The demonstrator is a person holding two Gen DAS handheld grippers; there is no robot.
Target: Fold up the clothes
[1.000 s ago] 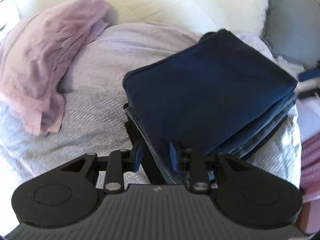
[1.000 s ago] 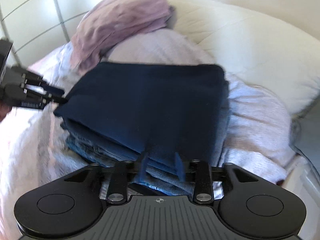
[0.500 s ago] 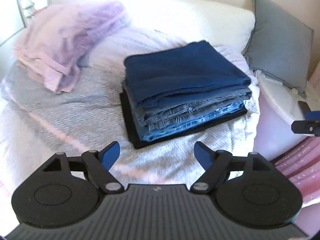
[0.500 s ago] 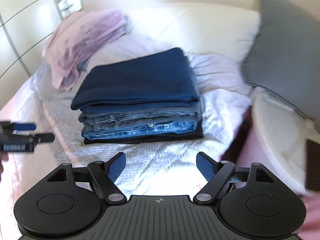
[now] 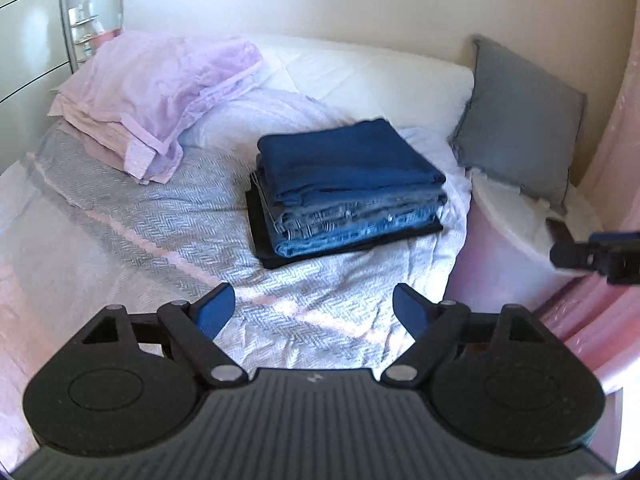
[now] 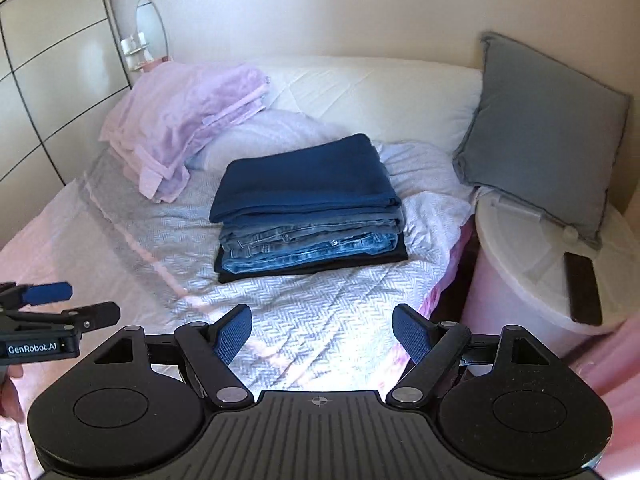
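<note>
My left claw [image 5: 314, 314] is spread wide, nothing between its blue pads [image 5: 214, 310], only the grey bedspread [image 5: 160, 216] showing past them. My right claw [image 6: 322, 334] gapes just as wide and holds nothing either. Both hang above the bed, well apart from the stack [image 6: 308, 204] of folded clothes: a navy piece on top, jeans under it, something black at the bottom. The stack rests on the bedspread, near a lilac heap [image 6: 180, 120] and a grey pillow [image 6: 544, 128].

Black left gripper [image 5: 313, 307] and right gripper [image 6: 322, 326], blue ribbed pads, silver pivot screws, ridged grey housing
</note>
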